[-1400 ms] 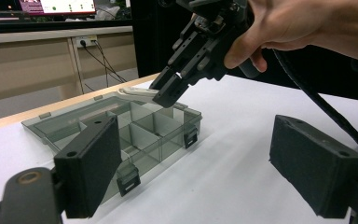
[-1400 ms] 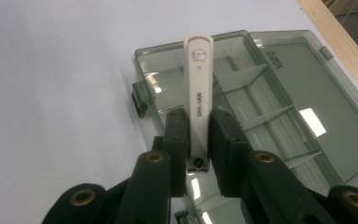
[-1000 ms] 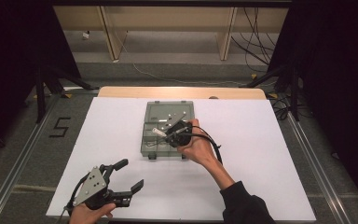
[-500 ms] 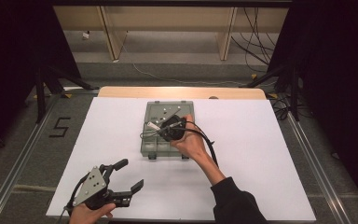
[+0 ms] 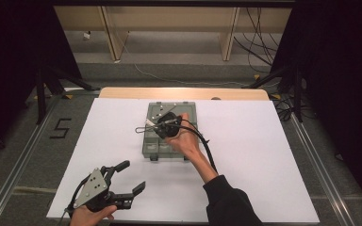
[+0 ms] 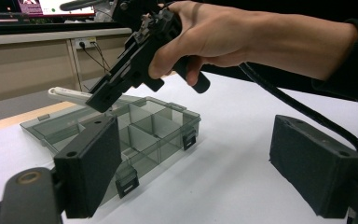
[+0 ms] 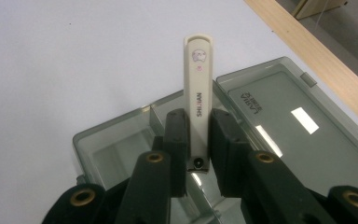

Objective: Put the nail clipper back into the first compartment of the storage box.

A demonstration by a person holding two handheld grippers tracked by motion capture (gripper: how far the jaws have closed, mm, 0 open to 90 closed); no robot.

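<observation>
Nearest, the left tongs [image 5: 131, 188] rest at the near left corner of the white bench [image 5: 264, 155] with jaws wide and nothing between them, seemingly parked out of the way. Farther in, at the middle of the bench, the right tongs [image 5: 159, 127] are clamped on a cream nail clipper [image 7: 198, 112], gripping its rear end so the long lever sticks out ahead. They hang over the open grey compartment box [image 5: 169, 149], likely so the clipper can be lowered lengthwise into a cell. Beyond it, the lid [image 7: 289, 126] lies flat.
</observation>
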